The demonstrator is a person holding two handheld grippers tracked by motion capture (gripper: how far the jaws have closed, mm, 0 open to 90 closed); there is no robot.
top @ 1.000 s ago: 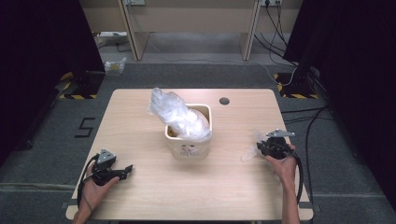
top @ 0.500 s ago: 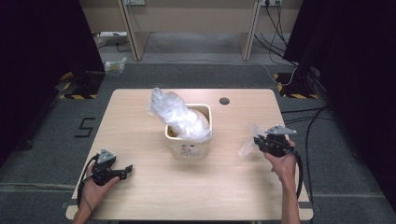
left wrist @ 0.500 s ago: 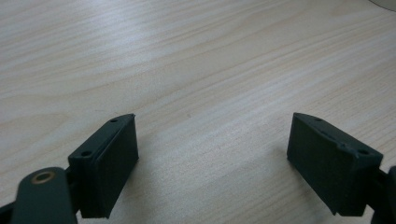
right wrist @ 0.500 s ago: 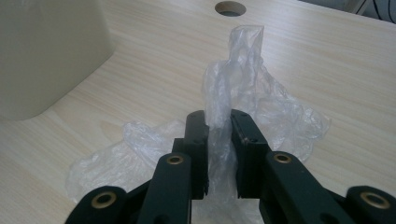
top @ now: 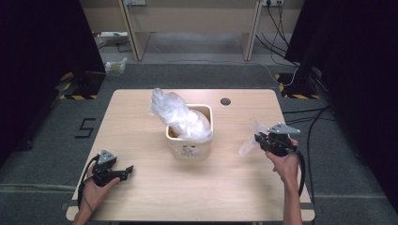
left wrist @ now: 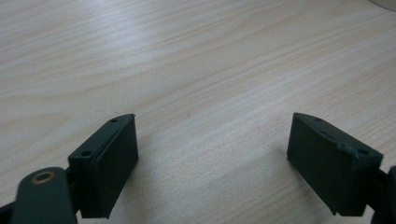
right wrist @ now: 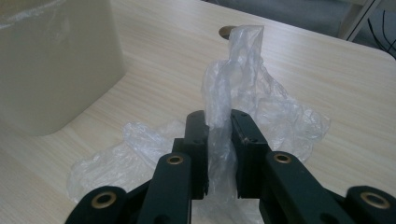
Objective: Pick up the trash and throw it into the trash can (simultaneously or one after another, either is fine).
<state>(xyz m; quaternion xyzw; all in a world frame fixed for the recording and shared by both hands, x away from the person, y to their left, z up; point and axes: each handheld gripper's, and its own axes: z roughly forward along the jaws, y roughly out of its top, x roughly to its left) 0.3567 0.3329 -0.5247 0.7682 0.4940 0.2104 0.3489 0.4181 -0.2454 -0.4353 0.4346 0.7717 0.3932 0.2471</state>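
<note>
Your left tongs (top: 123, 172) rested wide open and empty near the worktop's (top: 141, 117) front left corner. At centre stood a cream bin (top: 189, 146) stuffed with a clear plastic bag (top: 178, 115). To its right, your right tongs (right wrist: 218, 122) pinched a crumpled clear plastic bag (right wrist: 261, 112), its tail draping onto the wood.

The table (top: 141, 117) is pale wood with fine grain. At frame centre a cream bin (top: 190, 149) holds clear, whitish plastic (top: 176, 112). At right, the black right gripper (top: 257, 138) carries a clear bag (top: 248, 145). At lower left, the left gripper (top: 130, 170) is black with a grey plate.
</note>
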